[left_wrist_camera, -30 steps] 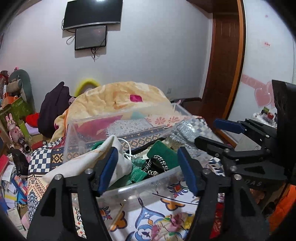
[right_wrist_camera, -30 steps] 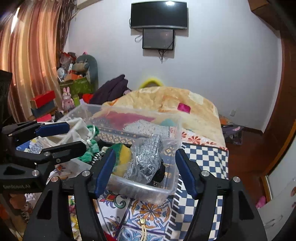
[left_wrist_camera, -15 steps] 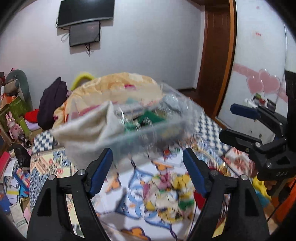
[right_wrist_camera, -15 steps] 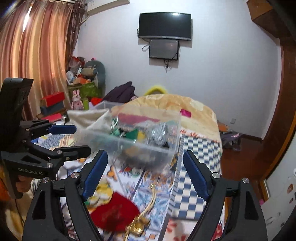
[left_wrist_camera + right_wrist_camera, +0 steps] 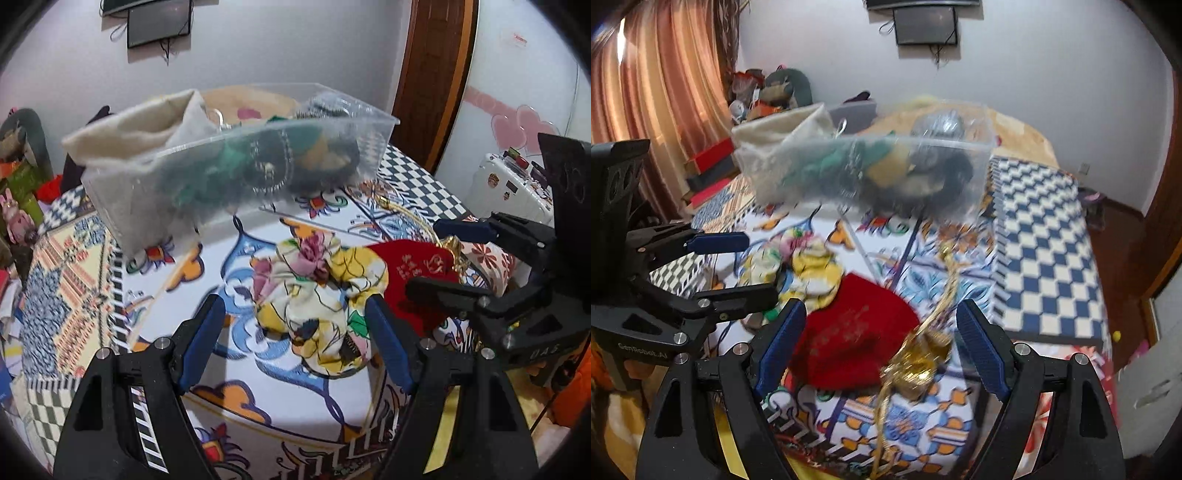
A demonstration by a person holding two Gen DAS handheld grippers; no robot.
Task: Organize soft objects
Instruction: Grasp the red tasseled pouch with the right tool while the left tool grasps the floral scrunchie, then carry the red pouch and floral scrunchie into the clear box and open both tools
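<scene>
Both tools pulled back from bin (image 5: 236,162); left tool (image 5: 295,347) spread over floral cloth (image 5: 321,302), right tool (image 5: 877,347) spread over red pouch (image 5: 849,343).

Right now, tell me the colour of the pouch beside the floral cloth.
Red, with a gold cord; the pouch shows sharpest in the left wrist view.

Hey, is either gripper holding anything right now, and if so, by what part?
Nothing. The left gripper and right gripper are both open, above the floral cloth and red pouch.
</scene>
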